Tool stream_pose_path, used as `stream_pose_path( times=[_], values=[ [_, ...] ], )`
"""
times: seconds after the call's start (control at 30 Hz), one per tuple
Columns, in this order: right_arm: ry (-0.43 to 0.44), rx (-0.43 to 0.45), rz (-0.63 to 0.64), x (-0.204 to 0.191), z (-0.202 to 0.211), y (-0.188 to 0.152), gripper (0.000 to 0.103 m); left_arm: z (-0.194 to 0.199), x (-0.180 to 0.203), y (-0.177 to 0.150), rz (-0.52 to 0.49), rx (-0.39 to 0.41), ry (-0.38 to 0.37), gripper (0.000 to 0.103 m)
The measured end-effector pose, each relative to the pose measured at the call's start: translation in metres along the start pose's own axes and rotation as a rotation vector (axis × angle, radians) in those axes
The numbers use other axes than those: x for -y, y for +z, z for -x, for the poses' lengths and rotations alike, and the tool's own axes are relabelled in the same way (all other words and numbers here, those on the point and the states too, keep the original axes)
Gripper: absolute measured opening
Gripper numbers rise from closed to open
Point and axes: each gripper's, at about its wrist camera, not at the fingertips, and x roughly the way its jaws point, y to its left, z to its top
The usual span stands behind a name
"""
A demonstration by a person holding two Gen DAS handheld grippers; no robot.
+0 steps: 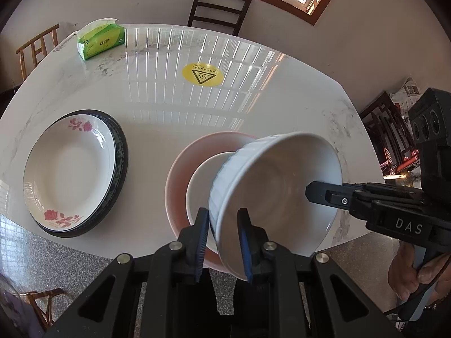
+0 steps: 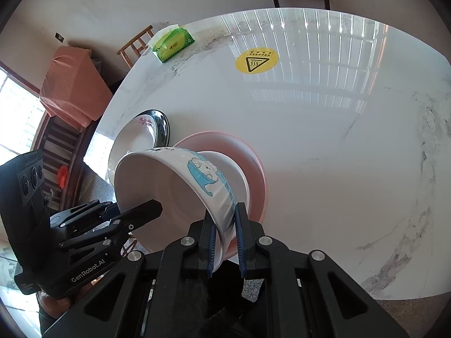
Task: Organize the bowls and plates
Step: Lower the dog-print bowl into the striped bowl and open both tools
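Observation:
A white ribbed bowl (image 1: 270, 186) with a blue bear print (image 2: 174, 186) is held tilted above a stack: a smaller white bowl (image 1: 203, 180) inside a pink bowl (image 1: 180, 174) on the white table. My left gripper (image 1: 222, 222) is shut on its near rim. My right gripper (image 2: 225, 222) is shut on the opposite rim and shows in the left wrist view (image 1: 318, 194). The left gripper shows in the right wrist view (image 2: 152, 211). A rose-patterned white plate (image 1: 70, 171) lies on a dark plate (image 1: 121, 152) at the left.
A green tissue pack (image 1: 101, 40) lies at the table's far left corner. A yellow heat-warning sticker (image 1: 203, 74) marks the table's middle. Chairs stand around the marble table (image 2: 324, 155). The near table edge runs just under the bowls.

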Motion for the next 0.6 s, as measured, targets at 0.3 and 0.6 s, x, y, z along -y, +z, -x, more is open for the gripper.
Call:
stream_pose_path(
  times=[0.3, 0.6],
  values=[
    [0.016, -0.018, -0.024, 0.004, -0.007, 0.003, 0.013, 0.000, 0.002, -0.004, 0.000, -0.017, 0.002, 0.021],
    [-0.004, -0.007, -0.023, 0.005, -0.014, 0.007, 0.017, -0.007, 0.007, -0.001, -0.035, -0.029, 0.070, 0.032]
  ],
)
